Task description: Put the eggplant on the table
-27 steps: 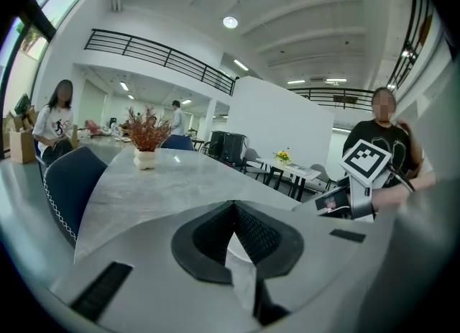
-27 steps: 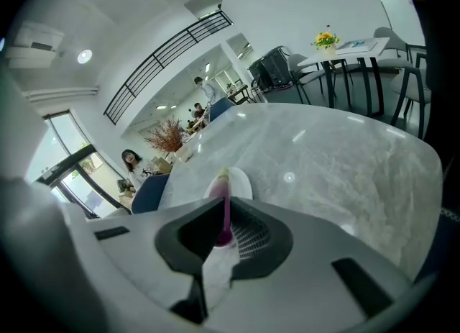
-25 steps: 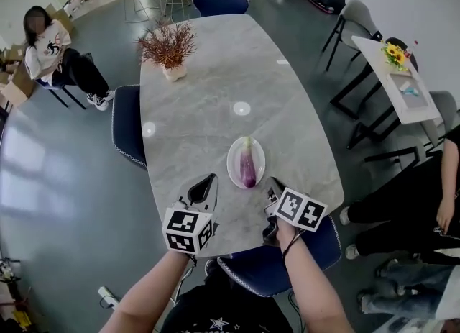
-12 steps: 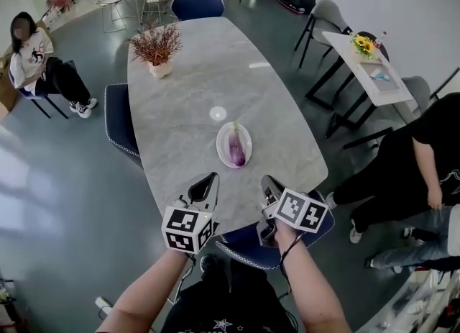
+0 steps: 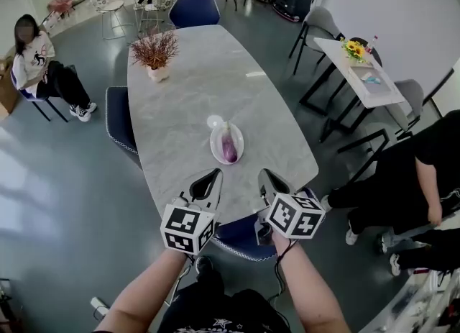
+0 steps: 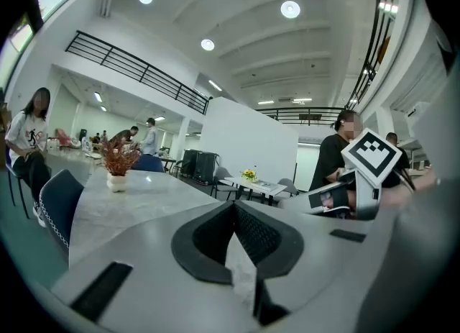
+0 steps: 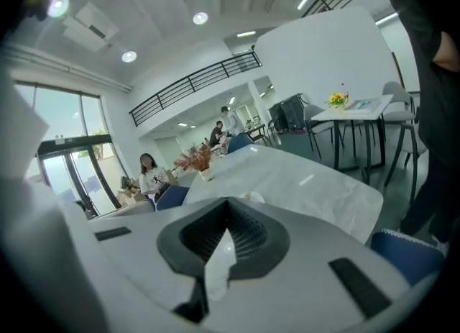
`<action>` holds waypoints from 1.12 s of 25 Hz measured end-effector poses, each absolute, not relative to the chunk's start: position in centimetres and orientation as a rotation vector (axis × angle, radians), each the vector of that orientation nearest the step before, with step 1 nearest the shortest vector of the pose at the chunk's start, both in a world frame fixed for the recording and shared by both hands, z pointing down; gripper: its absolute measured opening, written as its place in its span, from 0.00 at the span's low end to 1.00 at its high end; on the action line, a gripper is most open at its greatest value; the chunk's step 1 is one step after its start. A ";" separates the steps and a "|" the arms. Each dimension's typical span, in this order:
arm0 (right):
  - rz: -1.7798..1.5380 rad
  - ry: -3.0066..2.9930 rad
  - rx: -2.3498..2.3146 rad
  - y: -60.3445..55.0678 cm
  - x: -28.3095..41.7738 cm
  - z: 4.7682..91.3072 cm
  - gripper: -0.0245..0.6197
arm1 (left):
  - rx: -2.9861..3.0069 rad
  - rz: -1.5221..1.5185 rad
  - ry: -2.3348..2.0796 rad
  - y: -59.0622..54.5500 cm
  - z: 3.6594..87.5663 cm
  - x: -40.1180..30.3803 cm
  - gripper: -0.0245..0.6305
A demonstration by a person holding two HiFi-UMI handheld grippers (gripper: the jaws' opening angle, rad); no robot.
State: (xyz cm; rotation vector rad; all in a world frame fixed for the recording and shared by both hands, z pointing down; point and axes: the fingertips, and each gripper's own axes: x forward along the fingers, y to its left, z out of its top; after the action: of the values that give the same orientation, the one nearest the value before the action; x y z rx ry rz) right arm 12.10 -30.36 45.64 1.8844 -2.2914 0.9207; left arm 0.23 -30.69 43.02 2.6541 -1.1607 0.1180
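A purple eggplant (image 5: 228, 149) lies on a white plate (image 5: 216, 137) on the near half of the grey marble table (image 5: 187, 94). Both grippers hover side by side at the table's near end, short of the plate, touching nothing. My left gripper (image 5: 215, 174) (image 6: 233, 206) points toward the plate with its jaws shut and empty. To its right, my right gripper (image 5: 264, 173) (image 7: 228, 203) is likewise shut and empty. The right gripper's marker cube (image 6: 371, 156) shows in the left gripper view. The right gripper view catches only a sliver of the plate (image 7: 252, 197).
A potted dried plant (image 5: 153, 55) stands at the table's far end. Blue chairs sit at the left side (image 5: 118, 127), far end (image 5: 193, 8) and near end (image 5: 240, 228). A person (image 5: 34, 60) sits far left; another (image 5: 420, 173) stands right, by a white side table (image 5: 363, 74).
The head view has pulled back, so table and plate look smaller and farther. Both grippers have lifted slightly and drawn closer together, still shut and empty. The eggplant has not moved.
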 end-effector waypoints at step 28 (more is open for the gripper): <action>0.284 -2.603 1.585 -7.7 14.9 36.1 0.04 | 2.614 -0.006 -1.384 -7.9 36.0 7.7 0.05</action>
State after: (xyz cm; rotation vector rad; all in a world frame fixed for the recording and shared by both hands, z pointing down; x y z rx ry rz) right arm 14.91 -7.65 36.06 1.5854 -2.6035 0.2837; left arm 7.69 -7.90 36.00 2.6138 -1.3843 -0.0057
